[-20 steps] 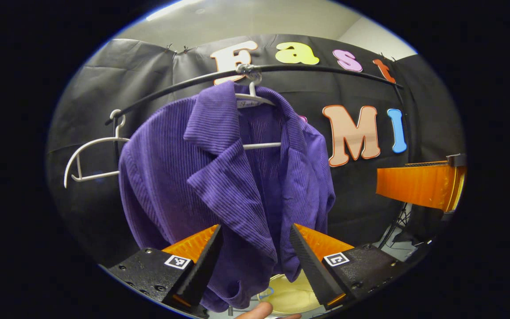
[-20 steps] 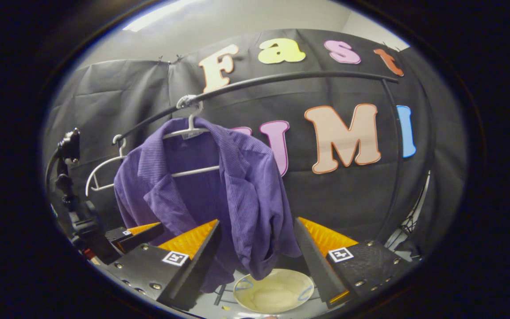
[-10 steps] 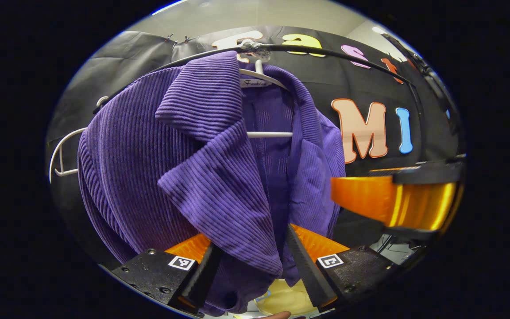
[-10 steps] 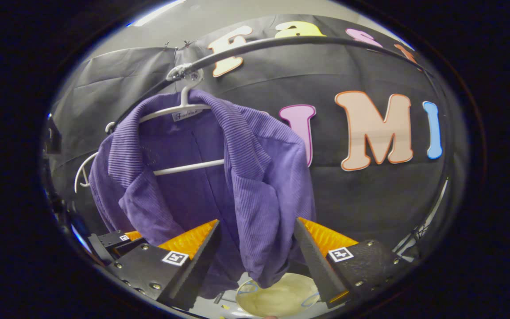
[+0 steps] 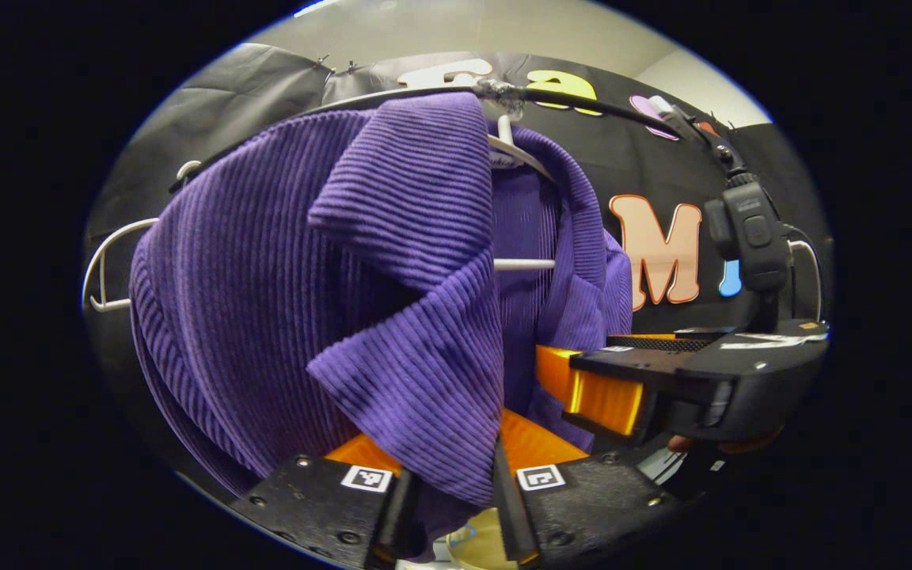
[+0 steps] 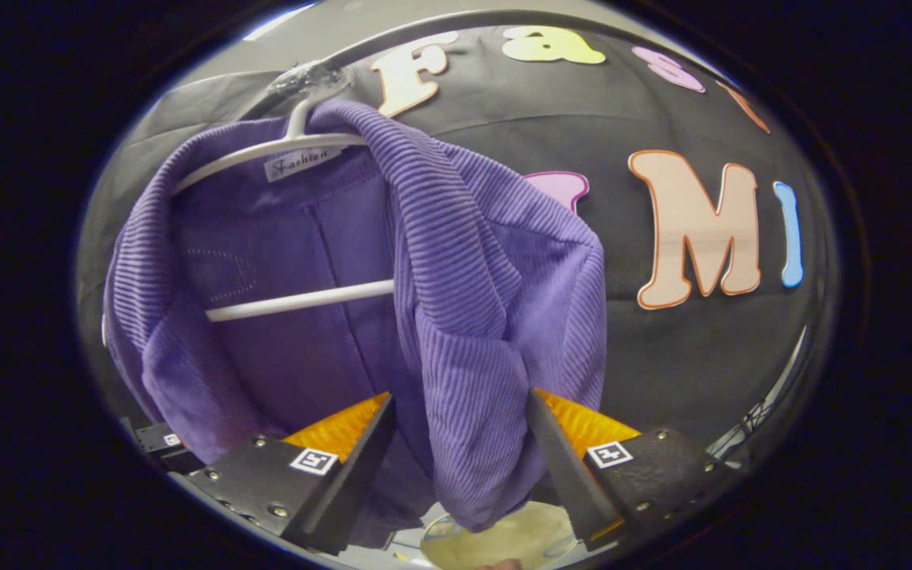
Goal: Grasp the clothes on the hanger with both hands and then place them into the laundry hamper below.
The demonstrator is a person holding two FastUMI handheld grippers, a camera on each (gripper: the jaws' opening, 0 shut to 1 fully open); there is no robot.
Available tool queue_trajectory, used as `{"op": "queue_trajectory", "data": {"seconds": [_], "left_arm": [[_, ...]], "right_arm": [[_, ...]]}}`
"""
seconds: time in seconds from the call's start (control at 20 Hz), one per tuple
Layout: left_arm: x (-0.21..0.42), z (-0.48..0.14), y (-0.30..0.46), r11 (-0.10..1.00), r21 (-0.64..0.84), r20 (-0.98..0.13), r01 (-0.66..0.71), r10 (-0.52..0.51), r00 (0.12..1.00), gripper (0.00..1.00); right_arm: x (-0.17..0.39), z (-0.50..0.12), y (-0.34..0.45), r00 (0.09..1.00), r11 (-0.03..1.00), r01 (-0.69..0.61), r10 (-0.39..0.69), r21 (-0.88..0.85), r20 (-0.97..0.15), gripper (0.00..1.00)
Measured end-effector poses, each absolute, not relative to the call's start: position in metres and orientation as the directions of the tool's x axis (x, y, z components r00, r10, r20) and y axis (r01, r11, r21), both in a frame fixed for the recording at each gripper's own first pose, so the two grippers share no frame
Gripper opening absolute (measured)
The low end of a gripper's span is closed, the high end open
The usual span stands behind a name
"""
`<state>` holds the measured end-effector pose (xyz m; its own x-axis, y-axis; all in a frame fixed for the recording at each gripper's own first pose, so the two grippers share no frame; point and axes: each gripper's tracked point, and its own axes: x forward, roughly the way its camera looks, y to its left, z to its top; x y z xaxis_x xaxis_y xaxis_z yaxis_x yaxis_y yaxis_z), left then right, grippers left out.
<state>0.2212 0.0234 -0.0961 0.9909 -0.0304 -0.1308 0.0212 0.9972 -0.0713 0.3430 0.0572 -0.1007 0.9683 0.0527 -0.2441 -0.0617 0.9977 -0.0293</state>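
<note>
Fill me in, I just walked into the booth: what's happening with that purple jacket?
A person is working two handheld grippers on a purple jacket that hangs on a white hanger from a black rail. The left gripper has closed its fingers on the jacket's left front panel. The right gripper is open, its fingers straddling the other front edge. The jacket is not yet off the hanger, and the hamper waits below.
</note>
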Motion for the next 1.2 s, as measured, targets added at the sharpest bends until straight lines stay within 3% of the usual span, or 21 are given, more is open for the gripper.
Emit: {"op": "queue_trajectory", "data": {"seconds": [0.1, 0.15, 0.25, 0.35, 0.4, 0.55, 0.7, 0.75, 0.8, 1.2], "left_arm": [[0.222, -0.096, 0.021, 0.995, -0.09, -0.136, 0.035, -0.047, 0.99, 0.32], [0.221, -0.097, 0.02, 0.994, -0.098, -0.148, 0.041, -0.055, 0.987, 0.24], [0.22, -0.099, 0.028, 0.995, -0.103, -0.182, 0.015, -0.034, 0.983, 0.12], [0.211, -0.097, 0.038, 0.995, -0.1, -0.223, -0.001, -0.021, 0.975, 0.07], [0.204, -0.095, 0.041, 0.995, -0.097, -0.242, 0.002, -0.026, 0.97, 0.05], [0.185, -0.078, 0.047, 0.996, -0.087, -0.203, 0.026, -0.043, 0.978, 0.07], [0.167, -0.067, 0.041, 0.994, -0.07, -0.174, 0.082, -0.094, 0.98, 0.02], [0.161, -0.064, 0.044, 0.993, -0.079, -0.175, 0.088, -0.101, 0.979, 0.01], [0.154, -0.061, 0.049, 0.992, -0.093, -0.188, 0.086, -0.102, 0.977, 0.02], [0.1, 0.005, 0.092, 0.98, -0.179, -0.145, 0.089, -0.116, 0.983, 0.01]], "right_arm": [[0.351, -0.102, 0.059, 0.969, 0.998, -0.053, 0.044, -0.031, -0.242, 1.0], [0.356, -0.102, 0.056, 0.97, 0.999, -0.033, 0.026, -0.026, -0.242, 0.94], [0.355, -0.1, 0.049, 0.966, 1.0, -0.007, 0.005, -0.005, -0.258, 0.52], [0.343, -0.095, 0.05, 0.959, 0.998, 0.002, 0.016, 0.063, -0.282, 0.1], [0.337, -0.094, 0.054, 0.957, 0.997, -0.002, 0.025, 0.082, -0.289, 0.03], [0.311, -0.079, 0.054, 0.962, 0.999, -0.011, 0.024, 0.05, -0.273, 0.03], [0.291, -0.066, 0.057, 0.968, 0.999, -0.026, 0.032, 0.028, -0.247, 0.03], [0.286, -0.063, 0.061, 0.968, 0.999, -0.035, 0.042, 0.035, -0.248, 0.08], [0.277, -0.059, 0.062, 0.971, 0.999, -0.026, 0.033, 0.033, -0.239, 0.03], [0.249, -0.019, 0.046, 0.977, 1.0, 0.002, -0.006, -0.019, -0.211, 0.03]]}}
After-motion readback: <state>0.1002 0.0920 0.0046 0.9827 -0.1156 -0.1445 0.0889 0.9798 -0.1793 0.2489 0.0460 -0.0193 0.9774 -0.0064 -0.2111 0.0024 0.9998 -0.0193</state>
